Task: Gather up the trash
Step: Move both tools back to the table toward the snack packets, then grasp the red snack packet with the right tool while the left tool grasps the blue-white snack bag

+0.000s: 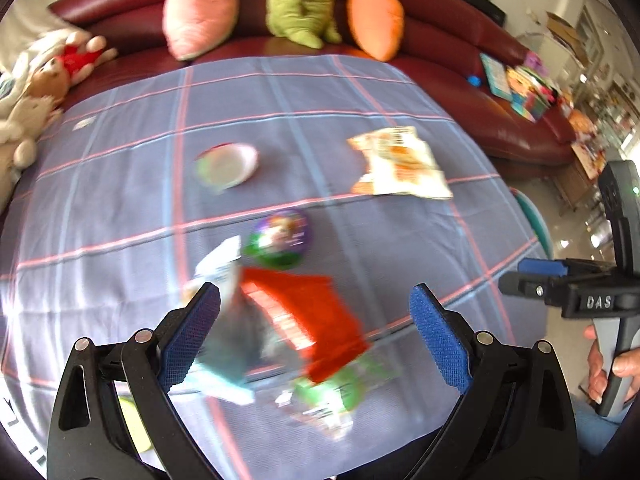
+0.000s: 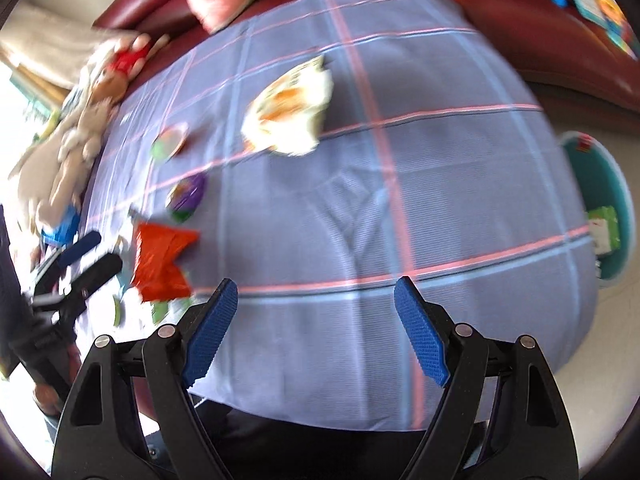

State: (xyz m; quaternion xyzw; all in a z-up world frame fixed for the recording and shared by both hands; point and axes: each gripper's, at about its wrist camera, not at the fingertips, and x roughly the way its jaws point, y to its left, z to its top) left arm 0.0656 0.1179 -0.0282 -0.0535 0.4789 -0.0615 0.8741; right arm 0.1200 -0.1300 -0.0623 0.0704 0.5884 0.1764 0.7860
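Trash lies on a blue checked cloth (image 1: 360, 92). A red wrapper (image 1: 308, 320) lies on a heap of clear and green wrappers (image 1: 332, 392), between the fingers of my open left gripper (image 1: 316, 312). A purple-green round lid (image 1: 280, 236), a white cup lid (image 1: 228, 164) and a white-orange snack bag (image 1: 400, 164) lie farther off. My right gripper (image 2: 316, 304) is open and empty over bare cloth (image 2: 400, 180); the red wrapper (image 2: 160, 264) and snack bag (image 2: 292, 116) are to its left. The frames are blurred.
A dark red sofa (image 1: 500, 80) with plush toys (image 1: 376, 20) and books (image 1: 520, 84) curves behind the table. A teal bin (image 2: 596, 204) with trash inside stands at the table's right edge. The right gripper (image 1: 568, 284) shows at the left view's right edge.
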